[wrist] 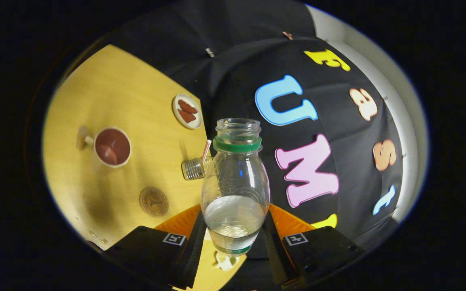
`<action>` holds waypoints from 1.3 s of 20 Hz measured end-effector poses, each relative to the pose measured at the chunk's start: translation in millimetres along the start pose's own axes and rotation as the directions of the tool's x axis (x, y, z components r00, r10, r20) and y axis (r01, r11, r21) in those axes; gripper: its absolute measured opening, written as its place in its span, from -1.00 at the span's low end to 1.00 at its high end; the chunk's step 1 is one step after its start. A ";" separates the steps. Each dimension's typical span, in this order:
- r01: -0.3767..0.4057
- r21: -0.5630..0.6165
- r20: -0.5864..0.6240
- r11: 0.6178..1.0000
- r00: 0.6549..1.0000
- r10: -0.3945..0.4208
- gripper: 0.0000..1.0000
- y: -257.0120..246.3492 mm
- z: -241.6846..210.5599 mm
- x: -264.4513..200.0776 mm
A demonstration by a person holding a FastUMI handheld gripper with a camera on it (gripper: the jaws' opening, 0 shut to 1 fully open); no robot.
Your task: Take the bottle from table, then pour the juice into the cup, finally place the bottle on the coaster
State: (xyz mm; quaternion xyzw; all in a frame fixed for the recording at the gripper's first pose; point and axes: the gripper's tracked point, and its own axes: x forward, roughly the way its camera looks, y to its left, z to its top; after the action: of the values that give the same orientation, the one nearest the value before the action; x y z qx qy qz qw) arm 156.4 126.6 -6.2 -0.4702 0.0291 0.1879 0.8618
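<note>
We cannot read any words here. The clear plastic bottle with the green ring (pixel 235 182) has a label at its base, too blurred to read. The round brown coaster (pixel 153 201) bears a mark too small to tell.

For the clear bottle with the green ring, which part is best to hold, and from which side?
Hold the bottle on its lower body, from the side, as the claw does now: both fingers press opposite flanks near the base. The body is wide and round there, while the open neck stays free for pouring toward the cup.
</note>
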 end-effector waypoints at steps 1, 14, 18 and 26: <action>-0.026 0.087 0.012 0.996 1.000 0.025 0.46 2.2 -1.1 1.1; -0.217 0.654 0.146 0.724 0.976 0.161 0.46 45.4 -30.0 52.2; -0.242 0.725 0.182 0.644 0.970 0.159 0.47 63.7 -30.6 77.1; -0.208 0.765 0.141 0.610 0.977 0.158 0.49 90.8 -55.2 120.1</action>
State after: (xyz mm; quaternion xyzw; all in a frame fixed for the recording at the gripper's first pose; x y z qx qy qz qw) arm 242.8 161.0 -136.8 -0.0427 0.1294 0.2577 0.9566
